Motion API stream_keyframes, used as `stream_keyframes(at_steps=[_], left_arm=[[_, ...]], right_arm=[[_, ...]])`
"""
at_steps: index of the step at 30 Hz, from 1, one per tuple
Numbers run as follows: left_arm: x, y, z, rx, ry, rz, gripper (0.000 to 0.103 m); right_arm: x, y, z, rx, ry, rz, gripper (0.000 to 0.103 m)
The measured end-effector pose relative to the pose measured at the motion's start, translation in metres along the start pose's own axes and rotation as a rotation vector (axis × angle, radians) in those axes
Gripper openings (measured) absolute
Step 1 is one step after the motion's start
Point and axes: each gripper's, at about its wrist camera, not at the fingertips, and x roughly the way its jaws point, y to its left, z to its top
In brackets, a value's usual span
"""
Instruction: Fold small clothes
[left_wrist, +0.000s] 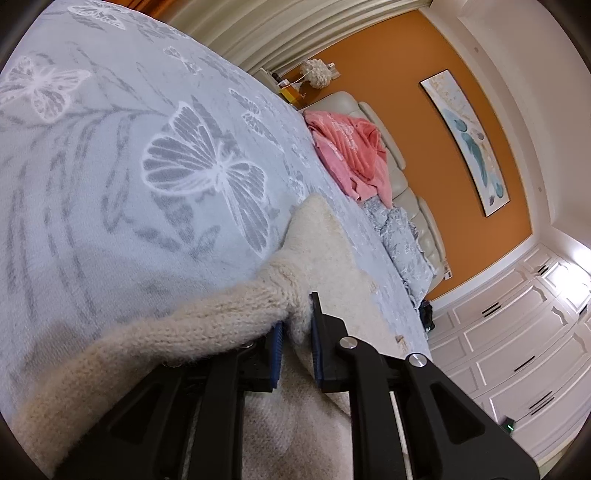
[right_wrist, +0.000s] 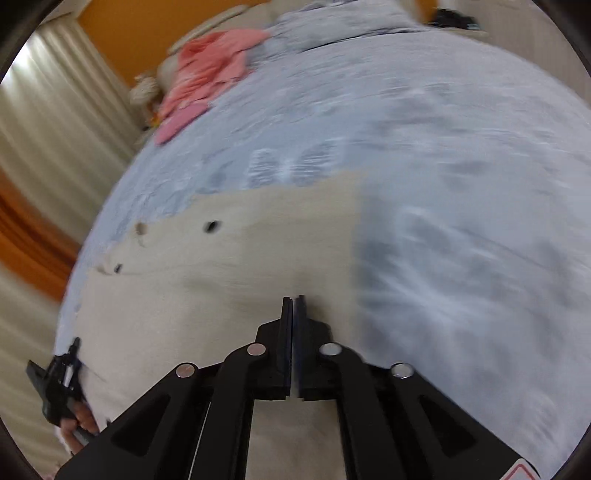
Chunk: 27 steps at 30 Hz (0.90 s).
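Note:
A small cream knitted sweater (left_wrist: 325, 258) lies on the pale blue butterfly bedspread (left_wrist: 110, 166). My left gripper (left_wrist: 297, 317) is shut on the sweater's ribbed cuff (left_wrist: 221, 310), which bunches between the blue pads. In the right wrist view the sweater (right_wrist: 221, 266) lies spread flat, with two dark buttons and a small face pattern near its left edge. My right gripper (right_wrist: 294, 301) is shut, its tips over the sweater's right part; I cannot tell whether fabric is pinched. The left gripper (right_wrist: 62, 376) and a hand show at the lower left of that view.
A pink garment (left_wrist: 351, 155) lies heaped at the head of the bed, also in the right wrist view (right_wrist: 207, 70). A folded blue quilt (left_wrist: 402, 240) sits beside it. The bedspread (right_wrist: 461, 184) stretches wide to the right. Curtains (right_wrist: 55, 122) hang beyond the bed's left edge.

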Motion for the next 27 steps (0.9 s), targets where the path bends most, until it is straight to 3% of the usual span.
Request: stream_keyframes(at_steps=[3,5,7,8,9,11,13,16,18,21,22,23,24,25,26,27], left_arm=[[0.002,-0.005,0.001,0.008,0.024,0.036,0.013],[-0.001,-0.008,0.004,-0.001,0.077,0.069,0.013],[-0.025,-0.014,0.002,-0.022,0.123,0.117,0.021],[-0.044,-0.014,-0.002,-0.046,0.126,0.115,0.036],[-0.070,-0.013,-0.006,-0.082,0.125,0.097,0.062],[-0.119,-0.004,-0.013,-0.170,0.110,0.129,0.096],[-0.168,0.012,-0.024,-0.271,0.090,0.167,0.097],[-0.213,0.034,-0.039,-0.327,0.095,0.219,0.097],[-0.226,0.040,-0.049,-0.346,0.104,0.297,0.097],[-0.225,0.032,-0.058,-0.317,0.131,0.293,0.097],[-0.220,0.027,-0.063,-0.297,0.157,0.302,0.097],[-0.215,0.024,-0.066,-0.277,0.178,0.316,0.095],[-0.210,0.019,-0.068,-0.255,0.198,0.333,0.082],[-0.203,0.013,-0.072,-0.245,0.245,0.314,0.061],[-0.194,0.013,-0.075,-0.271,0.313,0.295,0.012],[-0.189,0.015,-0.077,-0.305,0.363,0.299,0.011]], right_arm=[[-0.039,-0.010,-0.040,0.024,0.052,0.034,0.016],[-0.061,-0.022,-0.077,0.059,0.127,0.071,0.041],[-0.082,-0.029,-0.117,0.092,0.204,0.107,0.047],[-0.089,-0.030,-0.135,0.100,0.239,0.119,0.047],[-0.094,-0.030,-0.153,0.114,0.278,0.127,0.047],[-0.097,-0.029,-0.179,0.152,0.350,0.178,0.053],[-0.091,-0.026,-0.196,0.203,0.415,0.234,0.055],[-0.072,-0.011,-0.212,0.248,0.494,0.302,0.060],[-0.061,0.001,-0.220,0.230,0.488,0.289,0.061],[-0.055,0.012,-0.218,0.228,0.436,0.284,0.061],[-0.055,0.012,-0.217,0.245,0.425,0.286,0.056],[-0.056,0.011,-0.216,0.256,0.415,0.296,0.019],[-0.057,0.009,-0.213,0.280,0.415,0.299,0.012],[-0.066,0.004,-0.213,0.300,0.385,0.304,0.010],[-0.074,0.004,-0.209,0.302,0.357,0.311,0.009],[-0.089,0.005,-0.205,0.285,0.314,0.304,0.009]])
